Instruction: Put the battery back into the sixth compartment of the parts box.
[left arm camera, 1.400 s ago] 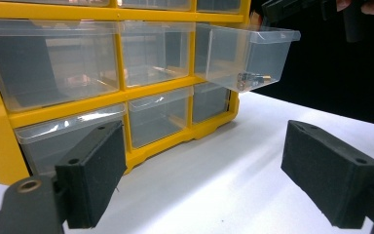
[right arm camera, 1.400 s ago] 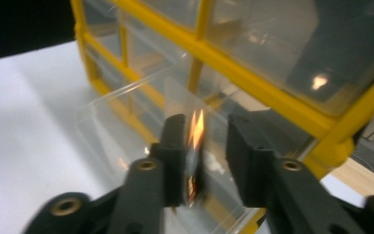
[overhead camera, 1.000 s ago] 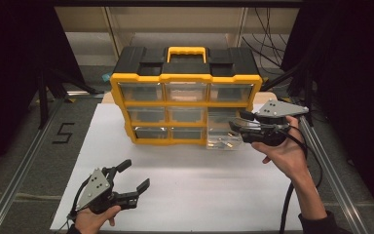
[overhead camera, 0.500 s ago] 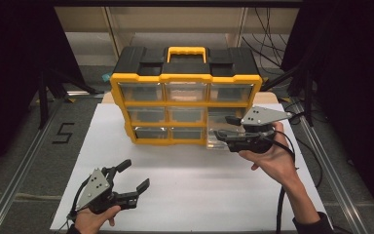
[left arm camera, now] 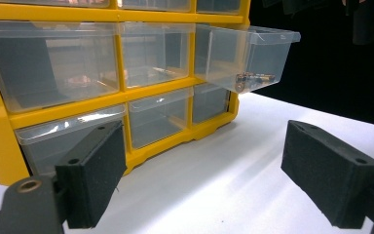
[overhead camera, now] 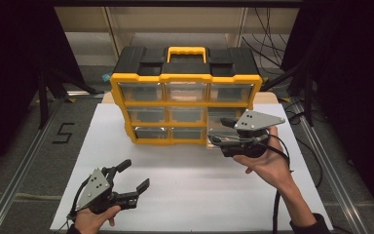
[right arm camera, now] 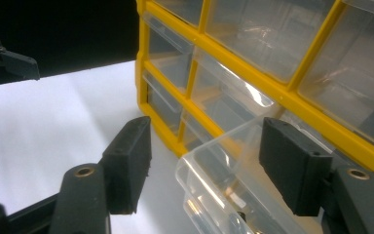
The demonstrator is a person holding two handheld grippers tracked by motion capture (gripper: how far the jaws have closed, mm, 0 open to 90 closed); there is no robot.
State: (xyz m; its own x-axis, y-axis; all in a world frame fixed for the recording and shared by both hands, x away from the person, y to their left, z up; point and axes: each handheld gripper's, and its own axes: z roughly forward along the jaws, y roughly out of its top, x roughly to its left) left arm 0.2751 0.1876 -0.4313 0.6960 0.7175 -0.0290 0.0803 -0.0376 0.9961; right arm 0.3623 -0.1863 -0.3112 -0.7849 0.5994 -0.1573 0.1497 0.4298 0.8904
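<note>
Now your right hand-held gripper (overhead camera: 219, 139), jaws just widened and gripping nothing, straddles the light, slippery clear drawer (right arm camera: 233, 195); pinch its front lip.

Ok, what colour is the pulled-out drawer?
Clear, see-through plastic drawer; the left gripper view shows it best.

A drawer organizer (overhead camera: 185, 92) stood at the back of a white board (overhead camera: 190, 195), one right-hand drawer (left arm camera: 246, 56) pulled out, the right gripper (overhead camera: 219, 131) at its front; the left gripper (overhead camera: 134, 175) sat near the board's front-left.
</note>
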